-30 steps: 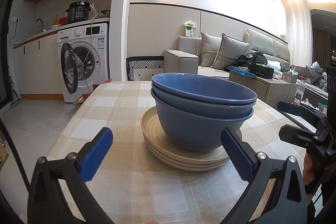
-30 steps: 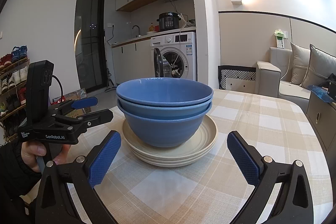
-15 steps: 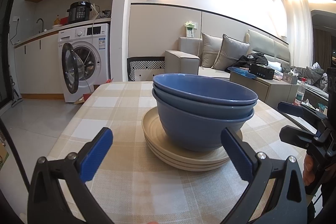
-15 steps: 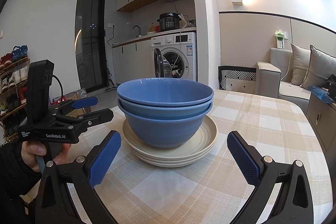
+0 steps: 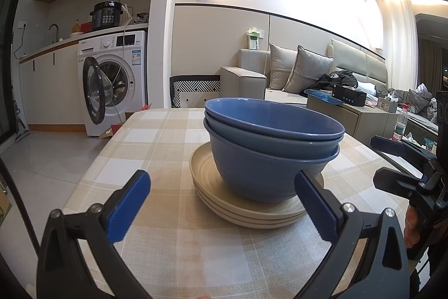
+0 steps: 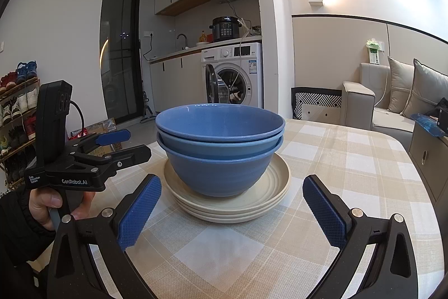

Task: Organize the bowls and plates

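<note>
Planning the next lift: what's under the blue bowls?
The blue bowls sit on stacked cream plates, three rims visible, on the checked tablecloth. The plates' centres are covered.

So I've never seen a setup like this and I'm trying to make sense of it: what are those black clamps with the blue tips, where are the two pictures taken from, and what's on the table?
There is no robot. A person holds a hand-held clamp in each hand, and each clamp carries a wide-angle camera looking along its two fingers. One picture comes from the left gripper, the other from the right gripper; each also shows the other clamp off to the side, gripped by a hand. Both are open and hold nothing. On the checked tablecloth sits a stack of cream plates, with three nested blue bowls standing on top.
</note>
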Action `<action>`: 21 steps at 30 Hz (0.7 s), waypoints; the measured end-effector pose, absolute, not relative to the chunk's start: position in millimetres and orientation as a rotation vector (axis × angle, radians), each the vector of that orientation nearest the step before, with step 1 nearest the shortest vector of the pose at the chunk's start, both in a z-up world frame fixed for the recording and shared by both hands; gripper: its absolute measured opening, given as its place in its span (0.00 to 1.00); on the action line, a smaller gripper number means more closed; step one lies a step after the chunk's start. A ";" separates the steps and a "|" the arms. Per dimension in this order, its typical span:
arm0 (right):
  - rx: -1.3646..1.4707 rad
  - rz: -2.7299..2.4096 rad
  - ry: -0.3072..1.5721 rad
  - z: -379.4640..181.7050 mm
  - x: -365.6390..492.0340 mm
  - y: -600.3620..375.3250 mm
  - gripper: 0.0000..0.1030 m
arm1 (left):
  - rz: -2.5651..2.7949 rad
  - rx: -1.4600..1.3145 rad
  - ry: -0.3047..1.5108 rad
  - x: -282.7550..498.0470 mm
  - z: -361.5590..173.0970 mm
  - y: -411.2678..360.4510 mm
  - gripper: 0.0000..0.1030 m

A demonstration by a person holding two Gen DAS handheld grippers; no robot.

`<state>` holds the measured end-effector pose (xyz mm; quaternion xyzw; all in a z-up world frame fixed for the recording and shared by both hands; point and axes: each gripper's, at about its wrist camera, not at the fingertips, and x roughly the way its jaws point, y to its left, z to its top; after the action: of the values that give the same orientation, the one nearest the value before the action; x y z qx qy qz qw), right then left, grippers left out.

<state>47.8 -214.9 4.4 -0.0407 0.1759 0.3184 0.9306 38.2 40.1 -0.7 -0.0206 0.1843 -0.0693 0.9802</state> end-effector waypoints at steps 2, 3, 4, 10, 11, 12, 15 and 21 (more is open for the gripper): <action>-0.083 0.651 0.360 4.4 48.0 -214.8 1.00 | -0.139 -0.040 0.370 38.5 -1.0 39.7 1.00; -0.083 0.652 0.360 4.5 48.1 -214.6 1.00 | -0.139 -0.040 0.370 38.5 -1.0 39.8 1.00; -0.083 0.651 0.360 4.5 48.2 -214.6 1.00 | -0.140 -0.040 0.370 38.5 -1.0 39.7 1.00; -0.080 0.651 0.362 4.3 48.2 -214.8 1.00 | -0.138 -0.042 0.371 38.4 -1.1 39.7 1.00; -0.080 0.651 0.361 4.2 48.0 -215.1 1.00 | -0.137 -0.042 0.371 38.2 -1.1 39.7 1.00; -0.080 0.651 0.361 4.1 48.0 -215.2 1.00 | -0.137 -0.042 0.371 38.2 -1.2 39.8 1.00; -0.080 0.651 0.360 4.1 48.0 -215.2 1.00 | -0.136 -0.041 0.370 37.9 -1.1 39.8 1.00; -0.079 0.651 0.361 4.2 48.1 -215.2 1.00 | -0.137 -0.039 0.368 37.7 -0.7 40.1 1.00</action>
<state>48.1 -215.2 4.2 -0.0387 0.1764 0.3179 0.9308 37.7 40.1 -0.7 -0.0196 0.1826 -0.0678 0.9806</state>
